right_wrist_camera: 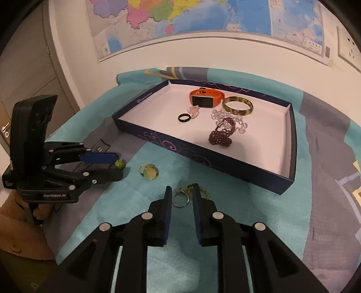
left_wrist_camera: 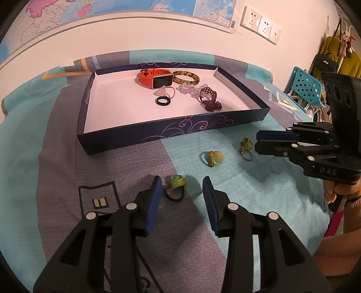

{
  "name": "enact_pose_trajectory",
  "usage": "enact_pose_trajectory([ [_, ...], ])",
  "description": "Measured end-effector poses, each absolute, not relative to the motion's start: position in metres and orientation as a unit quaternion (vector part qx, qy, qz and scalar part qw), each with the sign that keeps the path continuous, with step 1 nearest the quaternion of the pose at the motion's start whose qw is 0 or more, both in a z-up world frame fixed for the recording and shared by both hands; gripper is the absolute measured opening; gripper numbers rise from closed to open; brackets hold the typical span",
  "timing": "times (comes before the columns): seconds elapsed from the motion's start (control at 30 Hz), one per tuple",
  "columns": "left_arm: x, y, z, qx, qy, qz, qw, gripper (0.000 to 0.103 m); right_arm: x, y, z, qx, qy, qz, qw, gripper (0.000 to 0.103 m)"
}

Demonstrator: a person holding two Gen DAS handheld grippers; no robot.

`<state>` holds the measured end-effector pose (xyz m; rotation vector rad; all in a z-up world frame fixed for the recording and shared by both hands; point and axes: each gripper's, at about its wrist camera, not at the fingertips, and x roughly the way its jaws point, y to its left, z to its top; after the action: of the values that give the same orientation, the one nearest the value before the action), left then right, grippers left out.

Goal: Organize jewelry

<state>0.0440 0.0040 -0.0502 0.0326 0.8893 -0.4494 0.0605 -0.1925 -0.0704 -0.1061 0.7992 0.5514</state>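
Okay, left wrist view first.
Your left gripper [left_wrist_camera: 182,183]: jaws partly spread, nothing pinched; blue ribbed pads stand either side of a green bead charm [left_wrist_camera: 177,181] on a dark cord loop, no contact visible.
Your right gripper [left_wrist_camera: 257,141]: seen side-on at right, jaws narrowly apart, tips just beside a pair of rings [left_wrist_camera: 246,147] on the cloth.
Loose piece: a yellow-green stone ring [left_wrist_camera: 214,158] lies between the two grippers.
Tray [left_wrist_camera: 140,137]: shallow dark-blue box, purple swirl print, white inside. It holds an orange-strap watch [left_wrist_camera: 155,77], a mottled yellow bangle [left_wrist_camera: 186,77], a black ring [left_wrist_camera: 163,100], clear beads [left_wrist_camera: 188,89] and a dark purple bead bracelet [left_wrist_camera: 209,99].
Surface: quilted cloth [left_wrist_camera: 259,193] in teal and grey patches.
Room: wall map [left_wrist_camera: 67,13], wall sockets [left_wrist_camera: 261,23], blue perforated basket [left_wrist_camera: 304,86].

Now right wrist view.
Your right gripper [right_wrist_camera: 181,195]: jaws slightly parted, a silver ring [right_wrist_camera: 180,199] lies on the cloth between the pads; I cannot tell if they touch it. A gold-and-green ring [right_wrist_camera: 190,187] sits just behind, against the right pad.
Your left gripper [right_wrist_camera: 118,165]: at left, jaws apart, the green charm [right_wrist_camera: 120,163] at its tips.
Stone ring [right_wrist_camera: 149,172]: on teal cloth, near the left gripper.
Tray [right_wrist_camera: 225,161]: same pieces inside, bunched toward the far half.
Hand: a sleeve in tan fabric [right_wrist_camera: 13,216] shows at lower left.
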Motion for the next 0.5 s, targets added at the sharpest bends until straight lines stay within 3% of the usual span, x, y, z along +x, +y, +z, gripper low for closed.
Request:
enact_pose_trajectory([
  [0.1,0.044,0.004,-0.050,0.016,0.426,-0.216,0.878,0.037,0.067,-0.197,-0.073,-0.038,0.385,0.259,0.885,0.030],
  [0.2,0.044,0.004,-0.050,0.016,0.426,-0.216,0.878,0.038,0.072,-0.193,-0.077,-0.044,0.389,0.259,0.883,0.032],
  [0.27,0.044,0.004,-0.050,0.016,0.426,-0.216,0.878,0.038,0.077,-0.191,-0.080,-0.047,0.392,0.260,0.881,0.028],
  [0.3,0.044,0.004,-0.050,0.016,0.426,-0.216,0.878,0.038,0.080,-0.192,-0.081,-0.043,0.394,0.261,0.880,0.015],
  [0.33,0.044,0.003,-0.050,0.016,0.426,-0.216,0.878,0.038,0.082,-0.194,-0.082,-0.035,0.397,0.263,0.879,0.011],
  [0.5,0.044,0.004,-0.051,0.015,0.426,-0.216,0.878,0.038,0.084,-0.207,-0.078,-0.002,0.389,0.258,0.884,0.011],
])
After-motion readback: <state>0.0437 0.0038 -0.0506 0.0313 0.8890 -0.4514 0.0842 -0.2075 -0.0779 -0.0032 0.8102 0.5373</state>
